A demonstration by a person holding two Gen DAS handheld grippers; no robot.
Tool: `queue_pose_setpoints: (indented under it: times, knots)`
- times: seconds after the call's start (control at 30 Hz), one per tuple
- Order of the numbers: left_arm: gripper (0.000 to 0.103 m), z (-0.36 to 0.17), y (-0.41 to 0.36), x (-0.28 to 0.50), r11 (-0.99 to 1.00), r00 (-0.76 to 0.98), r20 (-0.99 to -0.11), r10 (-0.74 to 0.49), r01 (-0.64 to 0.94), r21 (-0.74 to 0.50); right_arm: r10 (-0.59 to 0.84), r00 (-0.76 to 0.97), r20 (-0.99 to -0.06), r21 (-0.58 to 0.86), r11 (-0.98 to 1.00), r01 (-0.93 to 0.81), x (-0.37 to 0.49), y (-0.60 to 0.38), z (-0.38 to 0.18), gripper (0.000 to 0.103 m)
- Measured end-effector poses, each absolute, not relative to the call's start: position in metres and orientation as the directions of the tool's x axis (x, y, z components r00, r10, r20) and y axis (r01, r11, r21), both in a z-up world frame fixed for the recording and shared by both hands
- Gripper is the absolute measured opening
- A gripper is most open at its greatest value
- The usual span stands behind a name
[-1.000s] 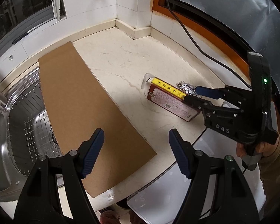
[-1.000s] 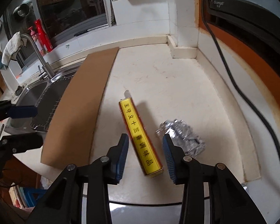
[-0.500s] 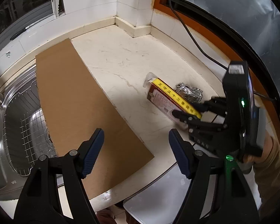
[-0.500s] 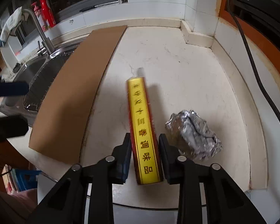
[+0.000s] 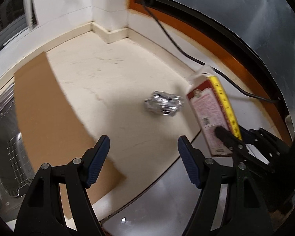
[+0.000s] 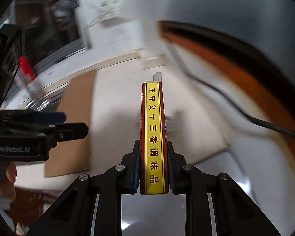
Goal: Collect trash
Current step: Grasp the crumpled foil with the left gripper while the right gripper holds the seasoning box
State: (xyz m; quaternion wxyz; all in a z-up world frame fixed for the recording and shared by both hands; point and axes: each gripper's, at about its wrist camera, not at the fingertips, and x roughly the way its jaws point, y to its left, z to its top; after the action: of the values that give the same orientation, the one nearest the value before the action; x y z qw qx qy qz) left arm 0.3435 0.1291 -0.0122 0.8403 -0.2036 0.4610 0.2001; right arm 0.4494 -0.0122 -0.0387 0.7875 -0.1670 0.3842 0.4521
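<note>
Right tongs (image 6: 153, 169): closed on the long, narrow red-and-yellow cardboard seasoning box (image 6: 153, 133), pads flat against its two red sides at the near end; the jaws have just been closing, with the box between them.
Box, change: a second ago it lay flat on the pale marbled stone surface (image 5: 116, 82); now it is lifted clear and held out in the air at the right, far end tipped upward.
Left tongs (image 5: 143, 157): wide open and empty, hovering over the near edge of the surface.
Crumpled ball of silver foil (image 5: 163, 106): lies on the surface where it was, now alone, ahead of the left tongs and just left of the raised box.
Flat brown cardboard sheet (image 5: 49, 108): unmoved, lying partly over the steel sink (image 5: 4, 137) at the left.
Meaning for the task: one piece of trash looks secured; the foil ball seems the next pick, and the open left tongs are well placed for it. No bin shows in either view.
</note>
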Motion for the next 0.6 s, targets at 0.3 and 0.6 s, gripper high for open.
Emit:
queue_pose_setpoints:
  times: [0.3, 0.6]
  knots:
    - [0.08, -0.037, 0.113, 0.411, 0.853, 0.517, -0.838, 0.173, -0.504, -0.135, 0.468, 0.396, -0.79, 0.008, 0.654, -0.757, 0.467, -0.036, -0.063, 0.022]
    - [0.084, -0.077, 0.153, 0.462, 0.758, 0.481, -0.861, 0.164, -0.62, -0.202, 0.454, 0.396, -0.798, 0.062, 0.716, -0.695, 0.502, -0.048, -0.083, 0.022]
